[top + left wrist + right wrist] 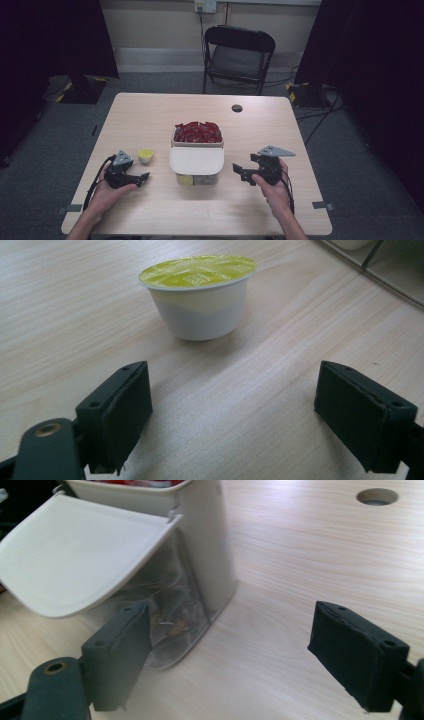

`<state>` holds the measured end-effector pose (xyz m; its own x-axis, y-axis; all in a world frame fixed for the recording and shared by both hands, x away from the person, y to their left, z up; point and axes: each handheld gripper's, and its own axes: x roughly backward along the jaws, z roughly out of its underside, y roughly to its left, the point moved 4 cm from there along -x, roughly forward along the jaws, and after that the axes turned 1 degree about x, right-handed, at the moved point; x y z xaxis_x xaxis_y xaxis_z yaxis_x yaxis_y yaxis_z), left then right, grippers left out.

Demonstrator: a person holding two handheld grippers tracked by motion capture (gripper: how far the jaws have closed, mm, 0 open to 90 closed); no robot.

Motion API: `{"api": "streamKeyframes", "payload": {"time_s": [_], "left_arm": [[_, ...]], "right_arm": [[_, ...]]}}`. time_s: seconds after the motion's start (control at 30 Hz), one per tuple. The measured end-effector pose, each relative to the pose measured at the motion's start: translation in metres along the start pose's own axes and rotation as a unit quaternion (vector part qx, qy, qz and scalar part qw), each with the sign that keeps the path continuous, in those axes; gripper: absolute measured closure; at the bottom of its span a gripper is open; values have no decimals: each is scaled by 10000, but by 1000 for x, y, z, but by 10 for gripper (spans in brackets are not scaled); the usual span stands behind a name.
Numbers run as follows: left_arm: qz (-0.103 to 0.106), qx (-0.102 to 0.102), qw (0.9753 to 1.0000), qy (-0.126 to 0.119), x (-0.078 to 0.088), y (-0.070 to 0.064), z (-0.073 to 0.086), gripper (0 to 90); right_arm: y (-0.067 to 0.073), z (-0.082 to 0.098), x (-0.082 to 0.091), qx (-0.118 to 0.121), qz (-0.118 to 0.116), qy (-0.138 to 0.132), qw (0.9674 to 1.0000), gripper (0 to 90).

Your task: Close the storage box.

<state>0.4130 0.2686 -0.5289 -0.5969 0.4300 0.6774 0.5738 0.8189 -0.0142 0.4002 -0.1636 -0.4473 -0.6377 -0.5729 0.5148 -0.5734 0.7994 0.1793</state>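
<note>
1. We're looking at a lab-style recording room: black curtains (60, 40) hang on both sides of a bare wall.
2. Grey carpet (350, 150), yellow-black taped stand bases (300, 92) and trailing cables surround one wooden table (150, 115).
3. A folding chair (239, 57) sits behind.

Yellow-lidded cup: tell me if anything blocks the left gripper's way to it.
Nothing visible does. The left gripper has open jaws aimed at the cup, with bare table between them. The white container stands off to the side.
</note>
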Motion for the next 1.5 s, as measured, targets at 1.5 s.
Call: {"api": "streamKeyframes", "payload": {"time_s": [1.5], "left_arm": [[-89,80,9999,-29,1,7,1,149]], "right_arm": [[-100,50,-28,-184,1663,1221,9783,146]]}}
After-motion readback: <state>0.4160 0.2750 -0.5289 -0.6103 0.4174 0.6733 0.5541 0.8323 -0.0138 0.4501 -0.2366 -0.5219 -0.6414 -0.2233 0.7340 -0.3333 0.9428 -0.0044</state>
